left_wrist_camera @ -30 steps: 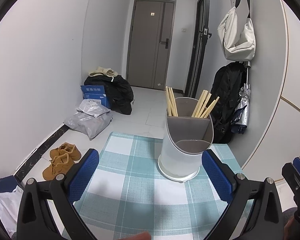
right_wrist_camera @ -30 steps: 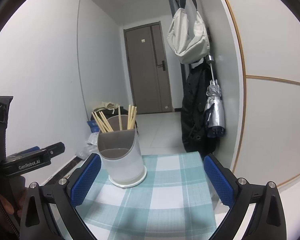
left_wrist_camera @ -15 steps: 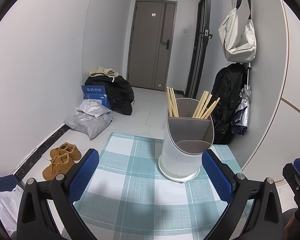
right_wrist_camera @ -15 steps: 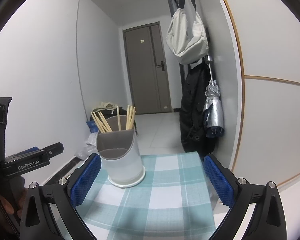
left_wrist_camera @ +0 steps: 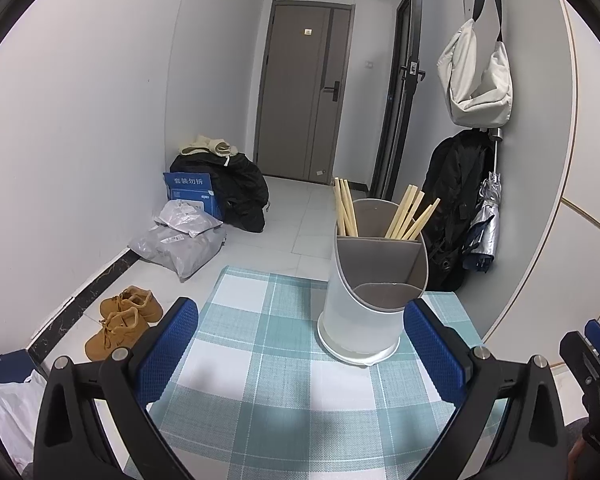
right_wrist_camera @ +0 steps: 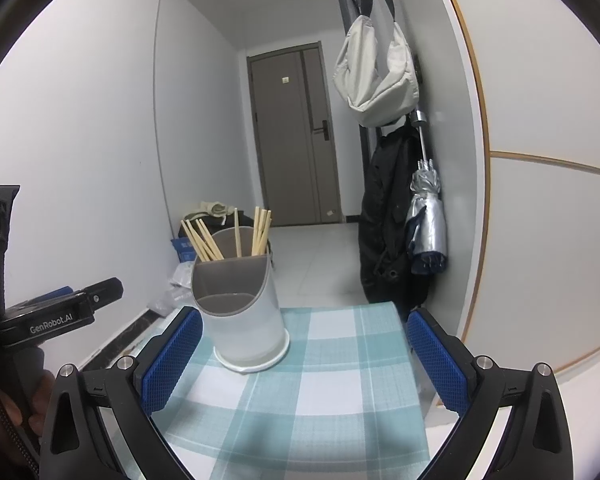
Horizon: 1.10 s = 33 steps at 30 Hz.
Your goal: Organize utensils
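Observation:
A white and grey utensil holder (left_wrist_camera: pixel 370 300) (right_wrist_camera: pixel 242 312) stands upright on the teal checked tablecloth (left_wrist_camera: pixel 280 380) (right_wrist_camera: pixel 320 392). Several wooden chopsticks (left_wrist_camera: pixel 406 216) (right_wrist_camera: pixel 208 240) lean in its rear compartments; the low front compartment looks empty. My left gripper (left_wrist_camera: pixel 300 344) is open, nothing between its blue pads, with the holder just ahead and right of centre. My right gripper (right_wrist_camera: pixel 300 350) is open and empty too, the holder standing ahead near its left pad. The left gripper's body (right_wrist_camera: pixel 56 316) shows at the left of the right wrist view.
The table ends just beyond the holder, over a tiled hallway floor. Brown shoes (left_wrist_camera: pixel 124 320), grey parcels (left_wrist_camera: pixel 180 240) and a black bag (left_wrist_camera: pixel 236 192) lie on the floor at left. A black coat (right_wrist_camera: pixel 392 232), an umbrella (right_wrist_camera: pixel 426 224) and a white bag (right_wrist_camera: pixel 376 76) hang on the right wall.
Both views have drifted slightly, the holder sitting a little lower and nearer in the right wrist view. A fingertip-like shape at the bottom edge of the left view one second ago is gone.

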Each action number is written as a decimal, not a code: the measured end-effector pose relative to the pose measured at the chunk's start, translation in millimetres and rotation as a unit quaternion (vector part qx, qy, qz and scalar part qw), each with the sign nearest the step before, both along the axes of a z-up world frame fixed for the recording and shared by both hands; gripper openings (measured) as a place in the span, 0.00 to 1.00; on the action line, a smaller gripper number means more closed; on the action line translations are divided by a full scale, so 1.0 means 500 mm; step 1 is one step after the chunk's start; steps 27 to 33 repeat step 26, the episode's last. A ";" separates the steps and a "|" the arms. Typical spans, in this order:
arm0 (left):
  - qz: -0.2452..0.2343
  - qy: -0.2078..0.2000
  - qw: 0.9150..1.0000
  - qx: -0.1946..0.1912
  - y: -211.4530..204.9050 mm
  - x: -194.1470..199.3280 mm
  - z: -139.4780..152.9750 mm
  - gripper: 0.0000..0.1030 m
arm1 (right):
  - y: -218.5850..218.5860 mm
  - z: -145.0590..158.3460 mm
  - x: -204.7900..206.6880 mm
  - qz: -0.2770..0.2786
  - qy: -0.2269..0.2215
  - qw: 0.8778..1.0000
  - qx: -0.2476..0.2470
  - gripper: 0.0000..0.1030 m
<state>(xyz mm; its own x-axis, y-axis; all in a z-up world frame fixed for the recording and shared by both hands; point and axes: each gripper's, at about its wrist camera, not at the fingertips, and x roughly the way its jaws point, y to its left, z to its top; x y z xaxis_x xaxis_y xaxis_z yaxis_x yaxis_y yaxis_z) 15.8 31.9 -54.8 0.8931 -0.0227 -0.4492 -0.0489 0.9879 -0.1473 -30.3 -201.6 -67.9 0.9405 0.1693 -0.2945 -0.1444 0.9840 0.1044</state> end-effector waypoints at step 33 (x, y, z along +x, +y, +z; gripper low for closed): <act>0.007 0.015 1.000 0.000 0.004 0.004 -0.009 0.97 | 0.003 -0.004 0.002 -0.002 0.007 1.000 0.001 1.00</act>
